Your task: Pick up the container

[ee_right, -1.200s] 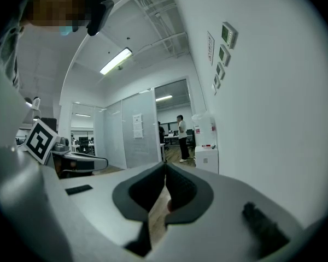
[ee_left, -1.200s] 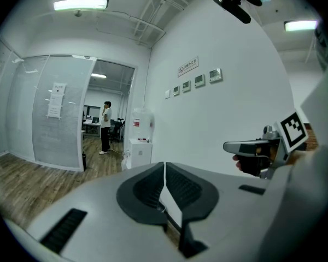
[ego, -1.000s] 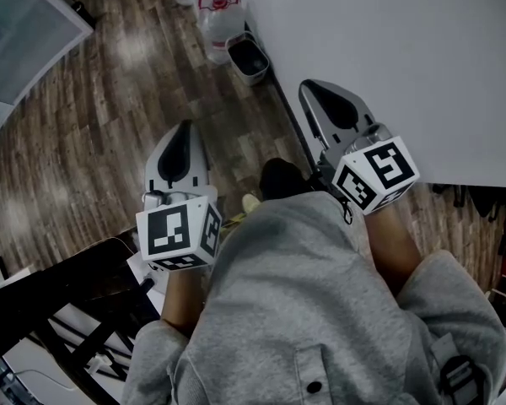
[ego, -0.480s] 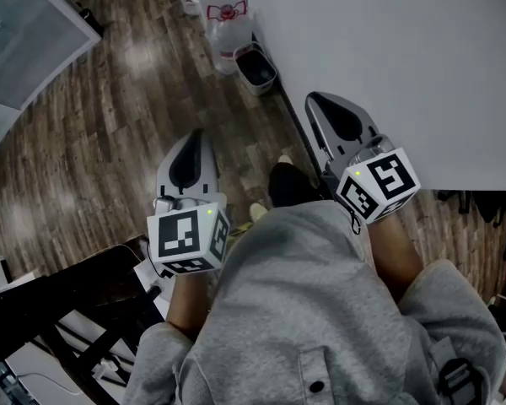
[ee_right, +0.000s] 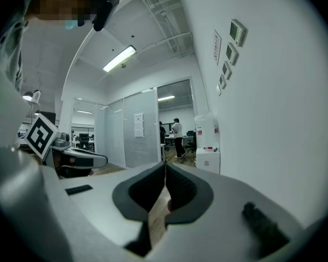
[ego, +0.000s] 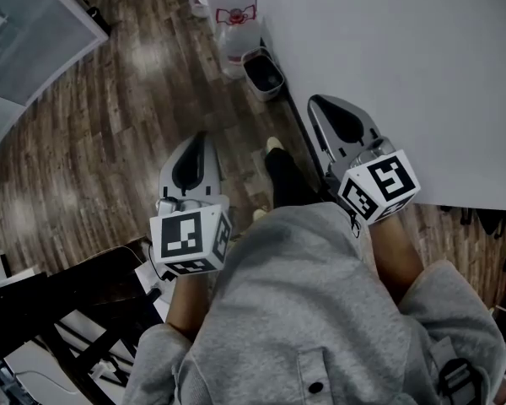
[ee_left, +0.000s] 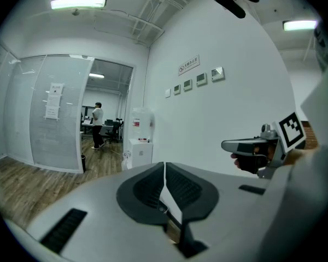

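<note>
White wall (ego: pixel 405 57) runs along the right of the right tongs (ego: pixel 315 101); wooden floor (ego: pixel 93 125) lies beneath and ahead of both tongs. The person's grey sweatshirt (ego: pixel 295 310) fills the space behind them. The left tongs (ego: pixel 199 138) and the right tongs are held side by side, well apart, pointing forward; each pair has its jaws together with nothing between them. Ahead of the tongs, against the wall, a clear water bottle (ego: pixel 239 36) stands on the floor, and just nearer stands a small dark bin (ego: pixel 265 72). Which thing is the container cannot be told.
</note>
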`<state>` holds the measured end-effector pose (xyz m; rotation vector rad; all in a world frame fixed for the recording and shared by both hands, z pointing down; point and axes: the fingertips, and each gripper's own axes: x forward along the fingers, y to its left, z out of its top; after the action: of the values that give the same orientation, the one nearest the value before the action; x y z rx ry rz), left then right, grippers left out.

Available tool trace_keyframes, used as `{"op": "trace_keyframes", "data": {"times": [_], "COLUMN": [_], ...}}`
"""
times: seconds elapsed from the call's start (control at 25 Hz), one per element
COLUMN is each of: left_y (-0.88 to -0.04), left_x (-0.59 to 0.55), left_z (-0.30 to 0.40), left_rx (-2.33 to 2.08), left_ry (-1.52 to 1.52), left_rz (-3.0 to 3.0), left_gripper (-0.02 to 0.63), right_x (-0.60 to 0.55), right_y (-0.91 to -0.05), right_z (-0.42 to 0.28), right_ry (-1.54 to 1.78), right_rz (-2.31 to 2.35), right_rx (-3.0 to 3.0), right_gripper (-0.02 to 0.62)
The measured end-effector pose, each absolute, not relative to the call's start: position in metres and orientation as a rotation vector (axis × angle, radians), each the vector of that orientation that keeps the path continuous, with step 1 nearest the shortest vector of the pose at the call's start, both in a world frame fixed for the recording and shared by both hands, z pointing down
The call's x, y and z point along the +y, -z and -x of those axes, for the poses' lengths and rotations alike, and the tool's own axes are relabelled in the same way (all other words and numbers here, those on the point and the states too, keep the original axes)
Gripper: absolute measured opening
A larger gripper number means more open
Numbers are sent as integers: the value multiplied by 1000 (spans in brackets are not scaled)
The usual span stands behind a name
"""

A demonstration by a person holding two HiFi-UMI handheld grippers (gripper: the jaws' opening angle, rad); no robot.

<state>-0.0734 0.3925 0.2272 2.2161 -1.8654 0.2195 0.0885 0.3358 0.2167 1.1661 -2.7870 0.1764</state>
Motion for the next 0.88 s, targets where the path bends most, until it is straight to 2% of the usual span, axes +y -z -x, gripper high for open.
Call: {"op": "trace_keyframes", "data": {"times": [0.88], "left_y": [-275], "left_x": [215], "left_z": [99], "left_rx": [-1825], "left_ry": [-373], "left_rz": [-2130], "left_gripper": [23], "right_x": [148], "right_y": [-268], "right_z": [-66], "right_ry": [-301], "right_rz": [-1119], "right_rx": [-2728], "right_gripper": [26]}}
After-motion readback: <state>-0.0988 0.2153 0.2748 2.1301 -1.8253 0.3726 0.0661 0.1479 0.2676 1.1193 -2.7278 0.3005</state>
